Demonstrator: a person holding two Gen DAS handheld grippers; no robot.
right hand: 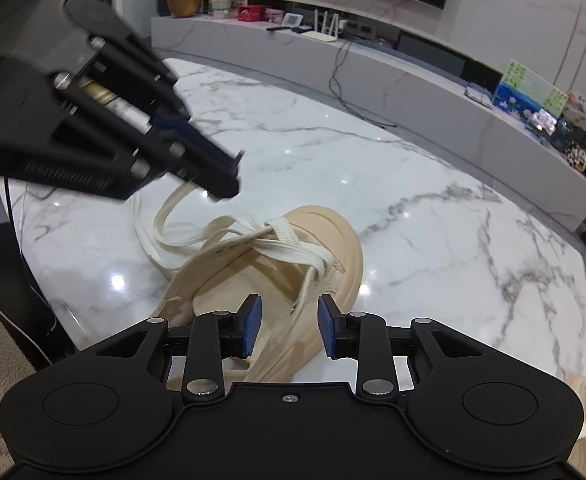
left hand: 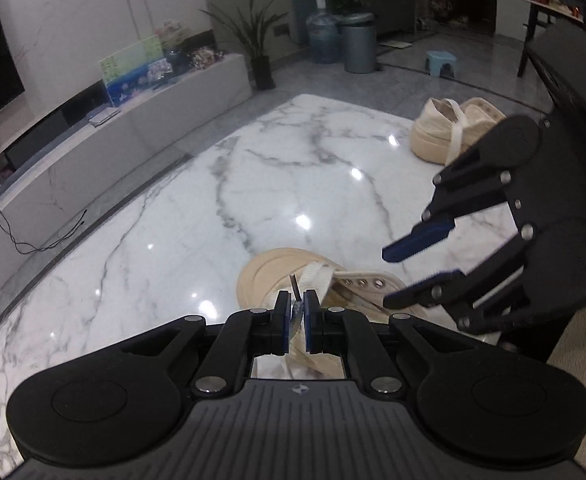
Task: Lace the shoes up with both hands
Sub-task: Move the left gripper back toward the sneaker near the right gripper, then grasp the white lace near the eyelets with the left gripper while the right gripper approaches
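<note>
A cream canvas shoe [right hand: 293, 248] lies on the white marble table [right hand: 453, 240], toe pointing away, with a white lace [right hand: 289, 240] crossed through its lower eyelets. My left gripper [left hand: 298, 307] is shut on the lace end, whose dark tip [left hand: 294, 281] sticks up between the pads. In the right wrist view the left gripper [right hand: 229, 184] hovers above the shoe's left side with the lace [right hand: 165, 212] hanging from it. My right gripper [right hand: 289, 320] is open and empty just above the shoe's right eyelet row; it also shows in the left wrist view [left hand: 397, 276].
A second cream shoe [left hand: 449, 128] lies at the table's far right edge. A long grey TV console [right hand: 413, 68] with a router, cables and boxes runs beyond the table. A plant, water bottle, bin and small stool stand on the floor.
</note>
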